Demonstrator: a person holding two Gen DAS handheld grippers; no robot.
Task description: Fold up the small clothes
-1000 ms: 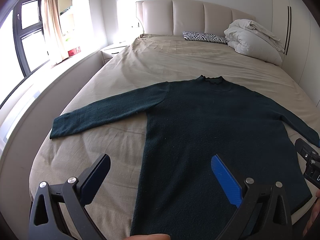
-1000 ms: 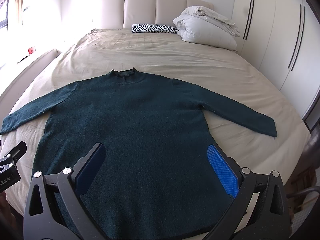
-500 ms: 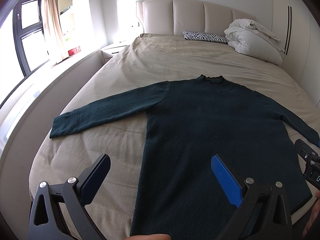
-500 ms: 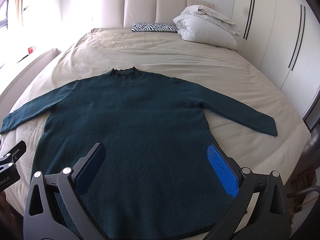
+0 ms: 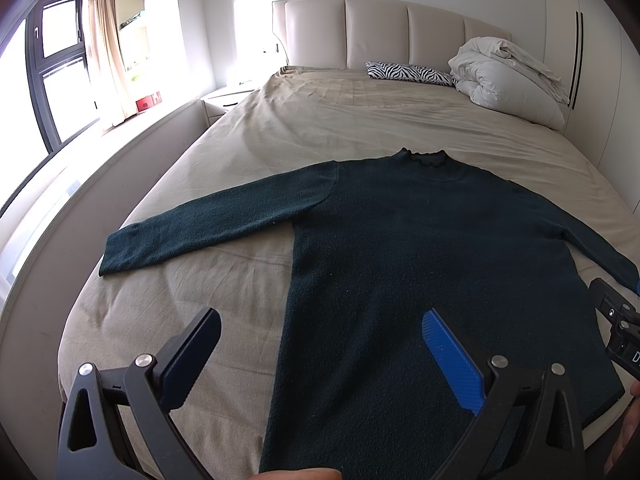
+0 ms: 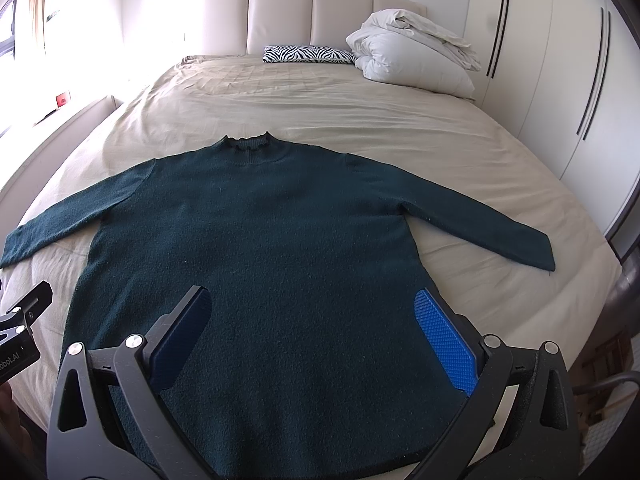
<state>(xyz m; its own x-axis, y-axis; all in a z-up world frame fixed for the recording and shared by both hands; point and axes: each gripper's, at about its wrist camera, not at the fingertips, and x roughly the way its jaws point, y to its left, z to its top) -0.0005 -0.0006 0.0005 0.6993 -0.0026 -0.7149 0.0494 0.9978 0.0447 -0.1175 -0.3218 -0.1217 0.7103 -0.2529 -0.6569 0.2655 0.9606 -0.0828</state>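
Note:
A dark green long-sleeved sweater (image 6: pixel 272 240) lies flat and face up on the beige bed (image 6: pixel 320 96), collar toward the headboard, both sleeves spread out. It also shows in the left wrist view (image 5: pixel 420 260). Its left sleeve cuff (image 5: pixel 120 252) lies near the bed's left edge, its right cuff (image 6: pixel 536 250) toward the right edge. My left gripper (image 5: pixel 320 336) is open and empty above the sweater's lower left side. My right gripper (image 6: pixel 312 316) is open and empty above the sweater's lower part near the hem.
A zebra-print pillow (image 6: pixel 308 54) and a bundled white duvet (image 6: pixel 412 60) lie by the padded headboard (image 6: pixel 312 16). White wardrobes (image 6: pixel 560 60) stand on the right. A nightstand (image 5: pixel 228 98) and window (image 5: pixel 56 64) are on the left.

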